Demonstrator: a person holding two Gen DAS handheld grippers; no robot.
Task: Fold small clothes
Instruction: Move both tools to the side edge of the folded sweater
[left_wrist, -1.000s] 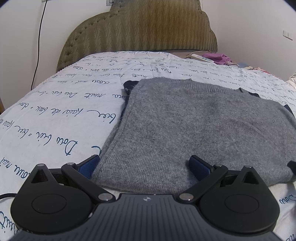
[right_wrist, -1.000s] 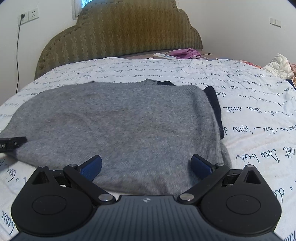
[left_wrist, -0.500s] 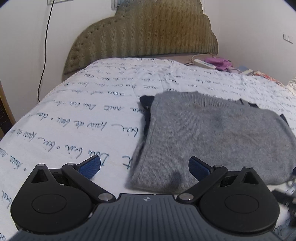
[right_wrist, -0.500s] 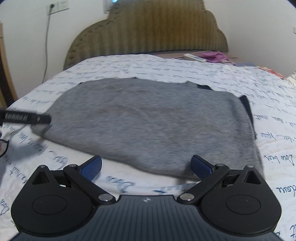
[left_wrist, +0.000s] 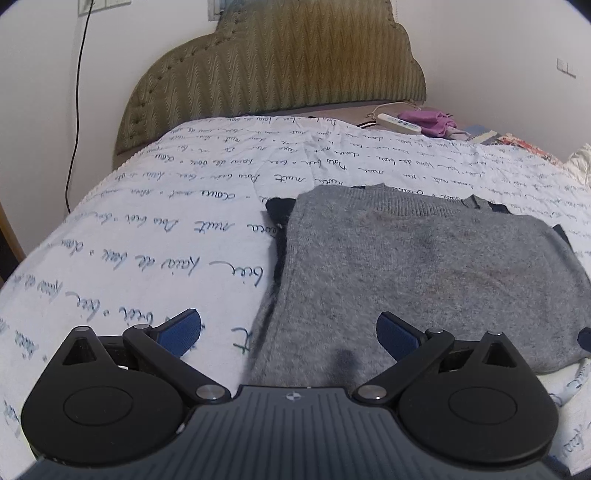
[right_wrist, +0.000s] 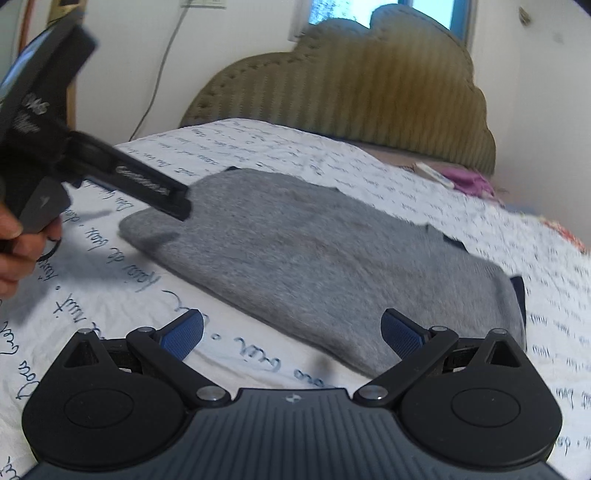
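Grey sweater (left_wrist: 424, 280) lies folded into flat rectangle mid-frame on bedspread (left_wrist: 166, 229); left gripper (left_wrist: 290, 334), right gripper (right_wrist: 291, 334) both spread, empty; fold looks near complete

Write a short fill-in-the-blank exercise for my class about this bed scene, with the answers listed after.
1. The folded sweater is ____ in colour.
2. Both the left claw and the right claw are ____.
3. The sweater lies on a white bedspread printed with blue ____.
4. Beside the purple cloth near the headboard lies a white ____.

Answers: grey; open; writing; remote
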